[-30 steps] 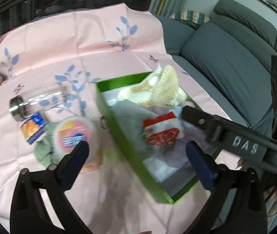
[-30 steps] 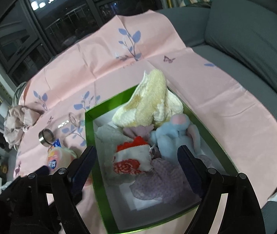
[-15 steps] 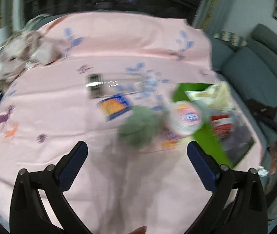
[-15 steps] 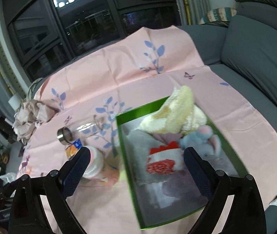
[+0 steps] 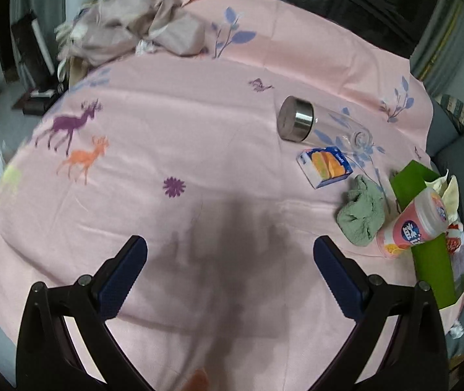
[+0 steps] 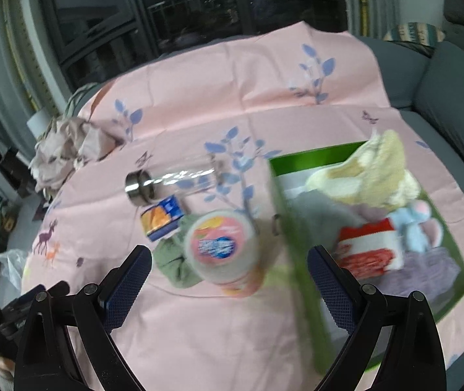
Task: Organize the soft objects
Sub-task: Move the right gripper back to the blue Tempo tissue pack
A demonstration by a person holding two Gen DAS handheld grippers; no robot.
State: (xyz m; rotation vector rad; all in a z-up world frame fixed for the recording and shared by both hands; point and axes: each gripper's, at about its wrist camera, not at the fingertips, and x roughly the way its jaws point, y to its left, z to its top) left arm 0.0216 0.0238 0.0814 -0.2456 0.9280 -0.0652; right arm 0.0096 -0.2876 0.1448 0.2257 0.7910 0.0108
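A crumpled green cloth point(image 5: 360, 214) lies on the pink tablecloth beside a green box point(image 6: 300, 267); it also shows in the right wrist view point(image 6: 174, 262), partly under a pink tub point(image 6: 222, 247). The box holds a cream towel point(image 6: 367, 171), a grey cloth point(image 6: 316, 215), a red-and-white item point(image 6: 370, 247), a blue plush point(image 6: 411, 224) and a purple cloth point(image 6: 427, 270). My left gripper point(image 5: 230, 275) is open and empty over bare cloth, left of the green cloth. My right gripper point(image 6: 230, 285) is open and empty, above the tub.
A glass bottle with a steel cap point(image 5: 300, 123) lies on its side next to a small blue carton point(image 5: 324, 166). The pink tub point(image 5: 411, 226) leans on the box's wall. A heap of beige fabric point(image 5: 124, 22) sits at the table's far edge. A grey sofa point(image 6: 453, 88) stands to the right.
Both grippers swung left, away from the box. The left view now faces the open tablecloth; the right view now centres on the tub and green cloth. Both stay open.
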